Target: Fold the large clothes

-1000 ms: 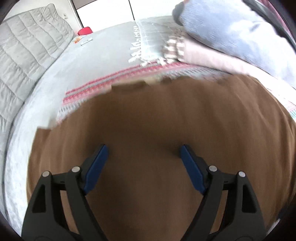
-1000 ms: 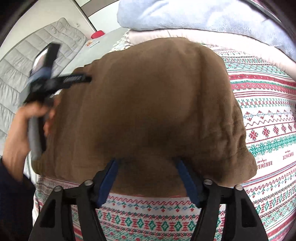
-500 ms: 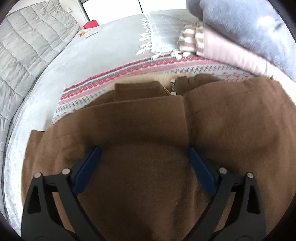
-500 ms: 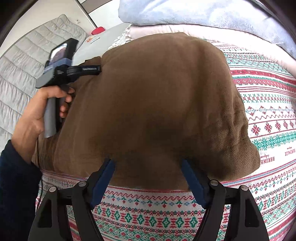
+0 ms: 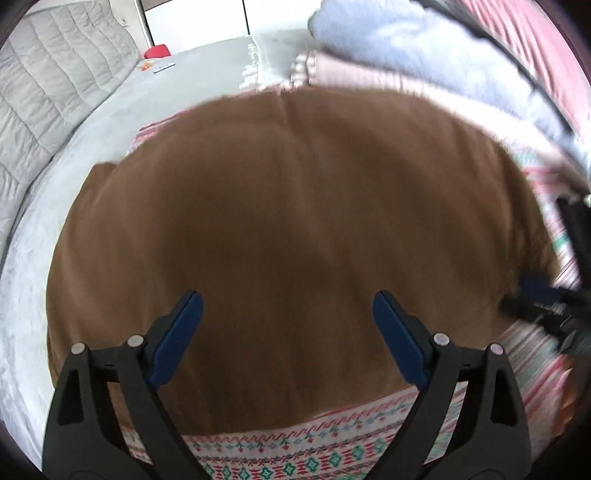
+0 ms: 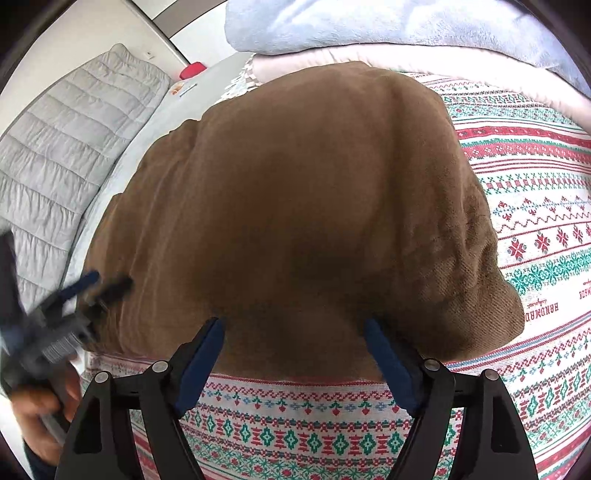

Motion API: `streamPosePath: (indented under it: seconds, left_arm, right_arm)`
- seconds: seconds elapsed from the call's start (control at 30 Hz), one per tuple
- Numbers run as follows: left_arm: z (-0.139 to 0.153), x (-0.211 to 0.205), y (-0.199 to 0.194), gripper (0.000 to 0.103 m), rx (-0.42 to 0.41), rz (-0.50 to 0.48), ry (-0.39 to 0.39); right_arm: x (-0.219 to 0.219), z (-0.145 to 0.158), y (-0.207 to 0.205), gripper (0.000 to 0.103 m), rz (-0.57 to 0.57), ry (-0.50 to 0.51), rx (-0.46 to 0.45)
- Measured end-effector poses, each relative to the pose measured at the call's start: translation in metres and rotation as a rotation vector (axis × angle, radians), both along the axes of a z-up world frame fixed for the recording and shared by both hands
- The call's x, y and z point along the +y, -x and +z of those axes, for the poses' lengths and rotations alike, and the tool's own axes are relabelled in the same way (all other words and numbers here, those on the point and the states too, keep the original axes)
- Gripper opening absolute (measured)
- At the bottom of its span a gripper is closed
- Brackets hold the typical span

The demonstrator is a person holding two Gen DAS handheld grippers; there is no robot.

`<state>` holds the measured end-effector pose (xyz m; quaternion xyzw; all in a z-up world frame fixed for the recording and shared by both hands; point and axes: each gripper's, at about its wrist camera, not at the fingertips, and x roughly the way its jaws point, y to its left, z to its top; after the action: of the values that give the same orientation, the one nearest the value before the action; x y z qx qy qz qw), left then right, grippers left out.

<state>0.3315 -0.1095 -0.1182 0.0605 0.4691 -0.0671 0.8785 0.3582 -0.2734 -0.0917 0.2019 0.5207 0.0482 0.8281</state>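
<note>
- Both of my grippers have let go: the left gripper point(image 5: 288, 332) has its jaws spread wide with nothing between them, and the right gripper point(image 6: 293, 350) has just been opening, its blue pads standing off the cloth with only the near hem lying under the gap.
- Half a second ago my left view showed a collar and zip on the brown garment point(image 6: 295, 206); now that is covered and one smooth brown layer faces me (so the fold has gone over).
- My left tool has swung from the far edge of the garment back to the near left corner, as the right view shows.
- That garment now lies as a compact bundle on the patterned blanket point(image 6: 535, 192), near the stacked blue and pink blankets point(image 6: 406, 29).
- Judging by this, the fold is laid and what remains is smoothing or another fold.
</note>
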Motion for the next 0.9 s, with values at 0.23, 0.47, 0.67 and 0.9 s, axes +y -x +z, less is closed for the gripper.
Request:
streamPosePath:
  seconds: [0.23,0.47,0.67,0.9]
  left_arm:
    - [-0.035,-0.006,-0.006,0.098,0.016,0.046,-0.03]
    - [-0.003,-0.004,0.031,0.094,0.003,0.02,-0.024]
    - [-0.046,-0.021,0.047,0.096,0.076,-0.037,-0.157]
    - [-0.007,-0.017,0.056,0.095,0.055,-0.062,-0.028]
  right_arm:
    - [0.007,-0.002,-0.005,0.087,0.02,0.021,0.013]
    - [0.011,-0.004,-0.01,0.088,0.012,-0.002,0.02]
    - [0.01,-0.003,-0.011,0.088,0.012,-0.003,0.019]
    - [0.004,-0.002,-0.01,0.088,-0.001,-0.044,0.023]
